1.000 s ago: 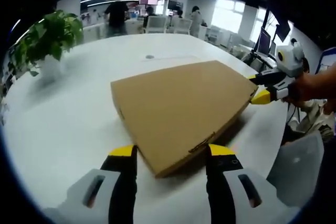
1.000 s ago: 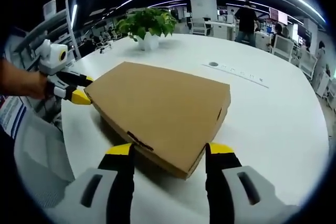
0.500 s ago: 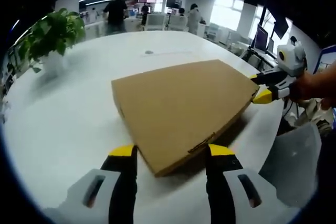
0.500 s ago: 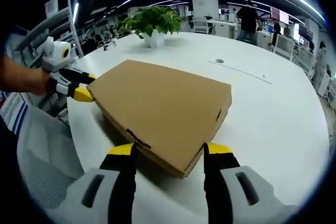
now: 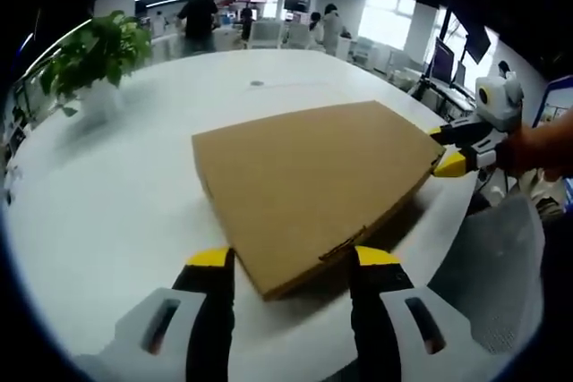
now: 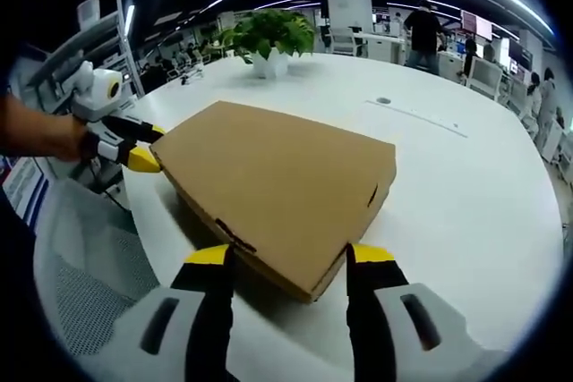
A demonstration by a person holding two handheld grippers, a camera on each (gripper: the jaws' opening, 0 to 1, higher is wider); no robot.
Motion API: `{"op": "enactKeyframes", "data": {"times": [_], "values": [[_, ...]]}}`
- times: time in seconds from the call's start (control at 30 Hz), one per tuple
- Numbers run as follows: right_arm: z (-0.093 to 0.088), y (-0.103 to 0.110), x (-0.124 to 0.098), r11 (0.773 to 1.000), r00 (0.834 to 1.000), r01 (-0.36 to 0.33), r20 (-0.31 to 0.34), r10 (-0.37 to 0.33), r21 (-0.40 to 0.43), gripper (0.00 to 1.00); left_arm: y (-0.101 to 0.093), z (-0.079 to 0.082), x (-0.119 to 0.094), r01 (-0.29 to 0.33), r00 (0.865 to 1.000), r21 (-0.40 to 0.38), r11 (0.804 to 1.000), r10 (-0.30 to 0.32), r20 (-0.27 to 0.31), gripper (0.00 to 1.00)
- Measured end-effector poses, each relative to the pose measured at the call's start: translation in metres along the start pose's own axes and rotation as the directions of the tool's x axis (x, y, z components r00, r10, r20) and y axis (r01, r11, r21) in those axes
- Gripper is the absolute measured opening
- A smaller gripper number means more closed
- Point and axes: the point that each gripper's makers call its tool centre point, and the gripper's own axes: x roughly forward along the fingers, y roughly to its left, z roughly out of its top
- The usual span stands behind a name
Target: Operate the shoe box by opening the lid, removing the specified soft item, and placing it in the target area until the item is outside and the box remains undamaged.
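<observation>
The shoe box [image 5: 309,190] is seen in the centre of both views, lying flat on the white table [image 5: 107,194] with its lid closed. The left gripper [image 5: 291,261] and the right gripper [image 6: 282,257] are spread wide, one corner of the box between each pair of jaws. The cardboard is judged light, stiff but easily creased. The lid edge should be taken gently near the locking tab [image 5: 345,243].

Box [image 5: 309,185] on table [image 5: 116,203] (plant [image 5: 89,55] beyond) — centred
</observation>
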Motion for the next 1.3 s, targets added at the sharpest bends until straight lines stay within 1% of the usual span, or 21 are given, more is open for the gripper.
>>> {"op": "enactKeyframes", "data": {"times": [0.3, 0.67, 1.0, 1.3], "values": [[-0.007, 0.022, -0.004, 1.0, 1.0, -0.003, -0.004, 0.003, 0.001, 0.45, 0.0, -0.016, -0.018, -0.009, 1.0, -0.008, 1.0, 0.009, 0.001, 0.5], [-0.013, 0.039, -0.008, 1.0, 1.0, -0.007, -0.01, 0.007, -0.005, 0.45, 0.003, -0.028, -0.03, -0.012, 1.0, -0.011, 1.0, 0.012, 0.0, 0.5], [-0.017, 0.051, -0.011, 1.0, 1.0, -0.011, -0.013, 0.011, -0.008, 0.44, 0.002, -0.036, -0.039, -0.012, 1.0, -0.014, 1.0, 0.012, 0.001, 0.49], [-0.018, 0.058, -0.011, 1.0, 1.0, -0.013, -0.019, 0.012, -0.015, 0.44, 0.004, -0.041, -0.045, -0.01, 1.0, -0.017, 1.0, 0.01, 0.004, 0.49]]}}
